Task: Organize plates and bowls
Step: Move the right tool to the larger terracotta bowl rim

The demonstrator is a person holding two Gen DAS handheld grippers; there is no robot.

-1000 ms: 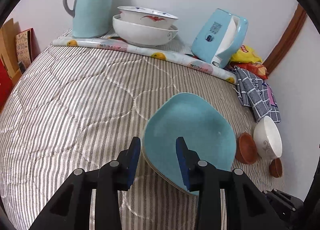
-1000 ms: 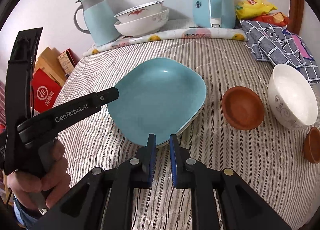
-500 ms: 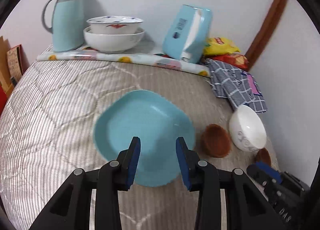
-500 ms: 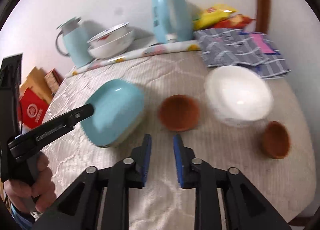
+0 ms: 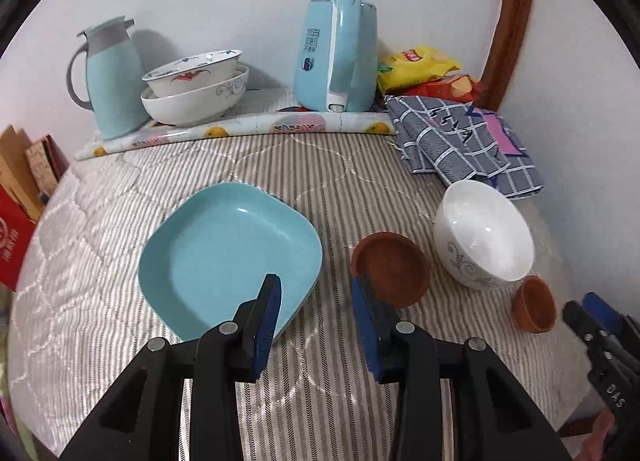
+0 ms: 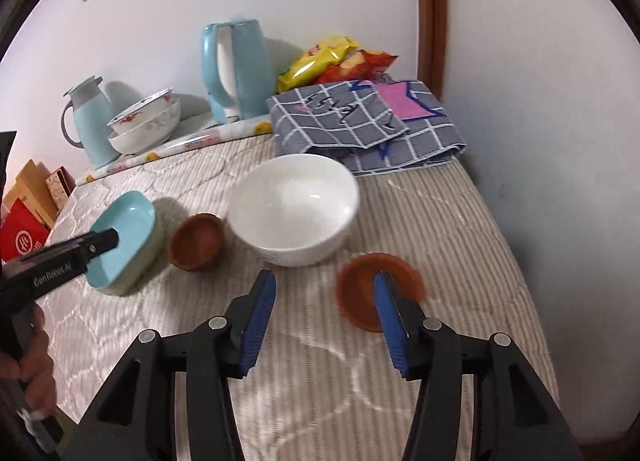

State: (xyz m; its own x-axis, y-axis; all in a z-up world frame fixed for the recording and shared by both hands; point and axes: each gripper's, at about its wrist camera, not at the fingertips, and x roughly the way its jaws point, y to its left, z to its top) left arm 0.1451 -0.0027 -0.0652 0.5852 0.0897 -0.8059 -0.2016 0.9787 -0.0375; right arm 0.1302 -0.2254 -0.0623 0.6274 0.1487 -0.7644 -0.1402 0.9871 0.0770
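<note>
A stack of light blue square plates (image 5: 228, 253) lies on the striped cloth; it also shows in the right wrist view (image 6: 124, 237). A larger brown bowl (image 5: 390, 275) (image 6: 196, 241) sits beside a white bowl (image 5: 484, 239) (image 6: 294, 207). A small brown bowl (image 5: 534, 303) (image 6: 378, 291) lies nearest the right edge. My left gripper (image 5: 316, 303) is open and empty, its left finger over the plates' near edge. My right gripper (image 6: 324, 303) is open and empty, its right finger in front of the small brown bowl.
At the back stand a light blue thermos jug (image 5: 112, 77), two stacked white bowls (image 5: 196, 89), a blue kettle (image 5: 336, 57), snack bags (image 5: 420, 67) and a folded checked cloth (image 5: 460, 141). The wall is close on the right. Boxes (image 5: 20, 197) stand left of the table.
Both grippers have opened and swung right. The right gripper has left the blue plates and now faces the white and small brown bowls.
</note>
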